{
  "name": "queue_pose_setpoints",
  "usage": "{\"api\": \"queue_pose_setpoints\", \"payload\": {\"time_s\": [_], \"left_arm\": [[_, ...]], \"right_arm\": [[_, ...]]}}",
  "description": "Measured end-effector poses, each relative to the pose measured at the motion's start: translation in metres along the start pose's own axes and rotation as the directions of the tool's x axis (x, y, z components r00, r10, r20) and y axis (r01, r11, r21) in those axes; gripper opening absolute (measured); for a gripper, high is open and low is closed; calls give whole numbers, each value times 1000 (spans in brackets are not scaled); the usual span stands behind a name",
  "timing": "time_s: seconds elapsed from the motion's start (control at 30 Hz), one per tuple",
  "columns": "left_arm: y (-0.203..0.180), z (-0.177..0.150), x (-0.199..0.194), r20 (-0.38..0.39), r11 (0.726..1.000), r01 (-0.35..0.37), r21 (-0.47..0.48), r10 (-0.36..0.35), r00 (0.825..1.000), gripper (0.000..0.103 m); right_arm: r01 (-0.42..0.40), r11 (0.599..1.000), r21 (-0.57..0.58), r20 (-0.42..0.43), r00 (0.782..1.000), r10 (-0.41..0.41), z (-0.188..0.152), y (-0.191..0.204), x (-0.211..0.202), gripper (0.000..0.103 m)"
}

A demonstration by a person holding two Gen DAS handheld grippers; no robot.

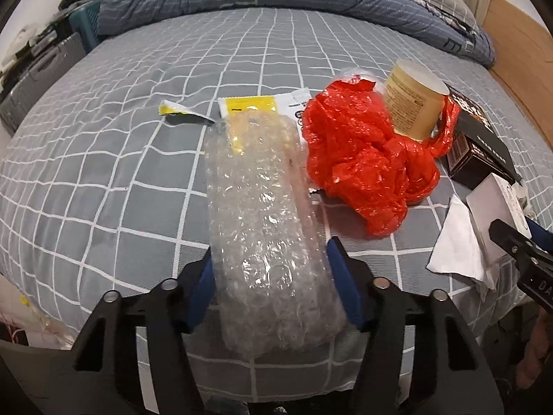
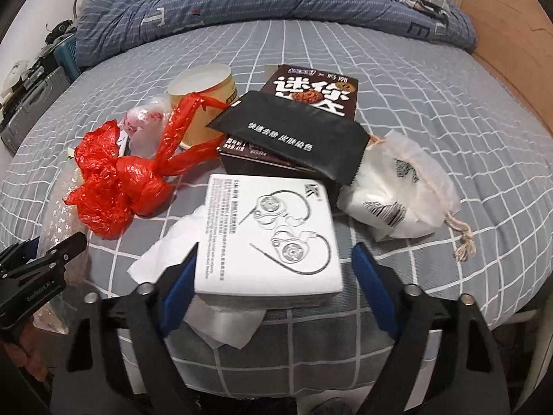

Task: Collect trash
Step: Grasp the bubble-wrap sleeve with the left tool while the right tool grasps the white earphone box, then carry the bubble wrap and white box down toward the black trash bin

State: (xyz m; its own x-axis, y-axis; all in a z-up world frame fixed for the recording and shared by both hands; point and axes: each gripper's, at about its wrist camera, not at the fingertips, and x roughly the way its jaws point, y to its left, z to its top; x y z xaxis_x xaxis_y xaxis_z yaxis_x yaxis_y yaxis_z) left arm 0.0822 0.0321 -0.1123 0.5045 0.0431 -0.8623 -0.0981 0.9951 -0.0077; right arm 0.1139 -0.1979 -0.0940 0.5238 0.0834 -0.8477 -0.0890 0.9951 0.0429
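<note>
Trash lies on a grey checked bed. In the left wrist view my left gripper (image 1: 271, 252) is open, its blue fingers on either side of a roll of bubble wrap (image 1: 266, 214). A crumpled red plastic bag (image 1: 363, 152) and a tan paper cup (image 1: 414, 100) lie beyond it. In the right wrist view my right gripper (image 2: 274, 259) is open around a white earphone box (image 2: 269, 235); the left finger is near its edge, the right finger stands apart. The box rests on a white tissue (image 2: 166, 252).
A black sachet (image 2: 293, 138) lies on a brown snack box (image 2: 311, 93). A white drawstring pouch (image 2: 401, 193) sits to the right. A yellow-and-white wrapper (image 1: 262, 103) and a torn scrap (image 1: 183, 112) lie behind the bubble wrap. A folded quilt (image 2: 242, 10) lies at the back.
</note>
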Motion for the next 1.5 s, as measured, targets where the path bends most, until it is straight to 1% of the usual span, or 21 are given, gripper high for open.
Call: {"api": "queue_pose_setpoints", "payload": {"time_s": [0.03,0.13,0.4,0.5,0.67,0.77,0.97,1.07,1.37,1.5], "left_arm": [[0,0,0,2,1000,2,0,-2,1000,52],[1,2,-3,6,1000,13,-2,-13,1000,42],[-2,1,-17,19,1000,11,0,-11,1000,31],[-4,2,-23,28,1000,25,-3,-25,999,30],[-5,-1,-34,42,1000,26,1,-26,999,29],[-10,-6,-49,61,1000,25,-2,-25,998,29],[-11,-7,-63,87,1000,27,-3,-27,996,28],[-13,-8,-69,101,1000,16,10,-17,995,28],[-14,-10,-98,124,999,45,9,-46,991,27],[-12,-16,-108,125,999,53,3,-53,991,27]], "right_arm": [[-10,1000,-3,-5,1000,10,0,1,1,68],[-7,1000,-7,-5,1000,7,-1,2,1,68],[-15,1000,-1,5,1000,15,-1,0,-7,67],[-24,1000,1,16,1000,24,0,0,-13,67],[-43,999,-4,19,999,43,-1,0,-18,67],[-66,998,-10,21,998,66,-2,2,-24,67],[-65,998,-27,51,996,66,-2,2,-43,67],[-68,997,-27,65,995,69,-1,2,-54,67],[-72,997,-30,87,993,74,-2,4,-81,67],[-75,997,-31,99,992,78,-3,5,-97,67]]}}
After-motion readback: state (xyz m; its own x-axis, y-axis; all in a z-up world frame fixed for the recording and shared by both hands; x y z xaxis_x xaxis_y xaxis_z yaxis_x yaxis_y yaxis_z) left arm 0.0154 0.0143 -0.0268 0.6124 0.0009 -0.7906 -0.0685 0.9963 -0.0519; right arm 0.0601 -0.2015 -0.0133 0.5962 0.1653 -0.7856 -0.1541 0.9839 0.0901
